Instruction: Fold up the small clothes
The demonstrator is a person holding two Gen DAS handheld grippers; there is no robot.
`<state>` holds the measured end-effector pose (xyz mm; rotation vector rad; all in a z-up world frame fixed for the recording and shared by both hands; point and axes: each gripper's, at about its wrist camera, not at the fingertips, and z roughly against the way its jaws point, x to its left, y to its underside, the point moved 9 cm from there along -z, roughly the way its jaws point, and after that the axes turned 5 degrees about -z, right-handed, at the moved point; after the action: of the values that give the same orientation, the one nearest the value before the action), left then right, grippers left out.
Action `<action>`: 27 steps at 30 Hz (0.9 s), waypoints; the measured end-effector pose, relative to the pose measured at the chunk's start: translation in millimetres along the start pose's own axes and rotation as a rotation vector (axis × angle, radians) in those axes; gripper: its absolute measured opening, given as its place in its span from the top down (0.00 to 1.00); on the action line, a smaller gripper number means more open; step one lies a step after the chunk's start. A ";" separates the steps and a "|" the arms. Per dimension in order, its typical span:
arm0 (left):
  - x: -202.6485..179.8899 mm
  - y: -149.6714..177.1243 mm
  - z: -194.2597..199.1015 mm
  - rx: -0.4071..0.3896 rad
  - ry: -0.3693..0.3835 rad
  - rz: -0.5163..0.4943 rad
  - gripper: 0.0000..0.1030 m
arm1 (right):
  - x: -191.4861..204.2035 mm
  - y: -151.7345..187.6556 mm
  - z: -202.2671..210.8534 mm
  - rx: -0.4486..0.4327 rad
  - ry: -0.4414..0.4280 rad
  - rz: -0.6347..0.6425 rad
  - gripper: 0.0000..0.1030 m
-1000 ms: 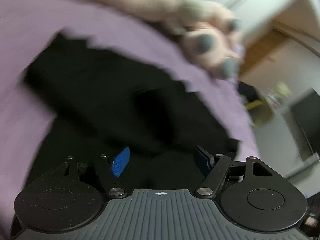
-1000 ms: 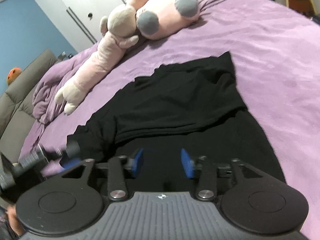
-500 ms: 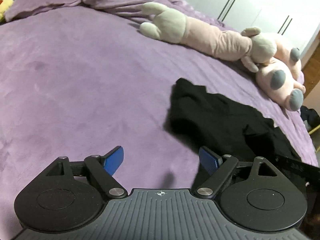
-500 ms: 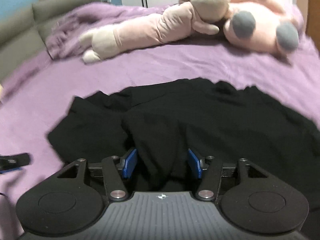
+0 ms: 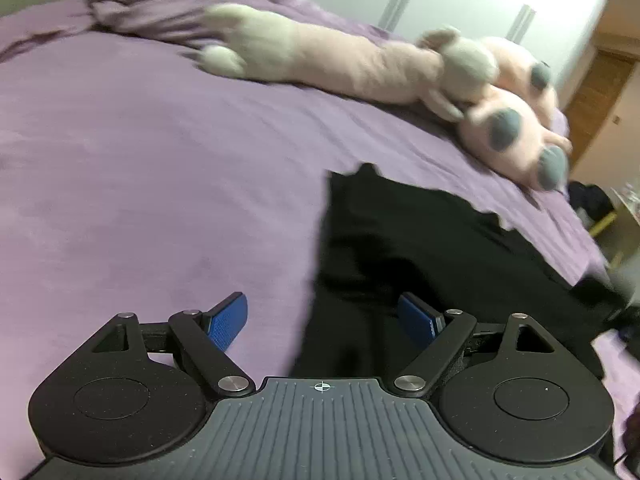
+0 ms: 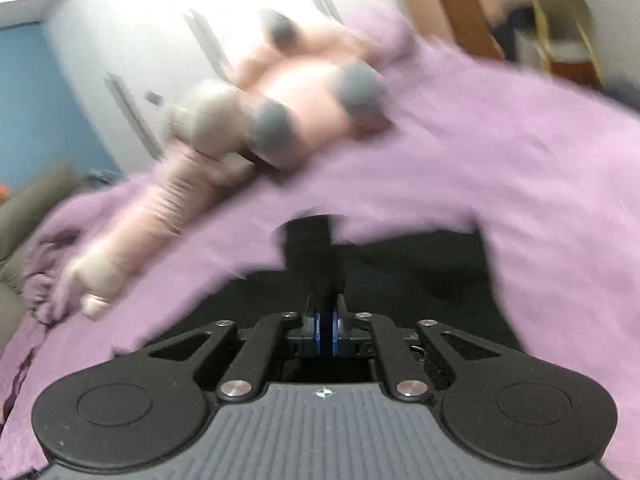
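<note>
Garment (image 5: pixel 420 248) is black, soft, light, floppy; it lies rumpled on the purple bed (image 5: pixel 140 168), near edge, partly doubled over. It looks set to sag and drag rather than hold shape, so best grabbed at a hem or corner, both ends lifted together. Right gripper (image 6: pixel 327 326) has just been closing and now pinches a raised strip of the black cloth between its pads. Left gripper (image 5: pixel 324 320) sits wide, nothing gripped, straddling the garment's left edge. Pink plush toys (image 5: pixel 400 68) lie well beyond, clear of the work. Rumpled purple blanket (image 5: pixel 160 4) farther back, no obstruction.
</note>
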<state>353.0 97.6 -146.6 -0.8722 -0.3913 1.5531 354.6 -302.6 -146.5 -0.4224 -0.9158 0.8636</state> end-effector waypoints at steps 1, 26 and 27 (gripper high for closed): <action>-7.5 1.0 -5.8 0.013 0.005 -0.007 0.15 | -18.8 5.2 -7.3 0.055 0.019 -0.040 0.91; -32.0 -23.2 -31.9 0.019 -0.040 -0.047 0.15 | -44.6 -16.0 -3.8 -0.055 0.119 0.038 0.87; -36.7 -26.9 -36.2 0.020 -0.042 -0.046 0.15 | -32.8 -15.1 -3.4 -0.072 0.113 0.079 0.86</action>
<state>396.3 59.4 -140.6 -0.8115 -0.4224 1.5324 354.1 -337.8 -155.4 -0.5670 -0.8317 0.8715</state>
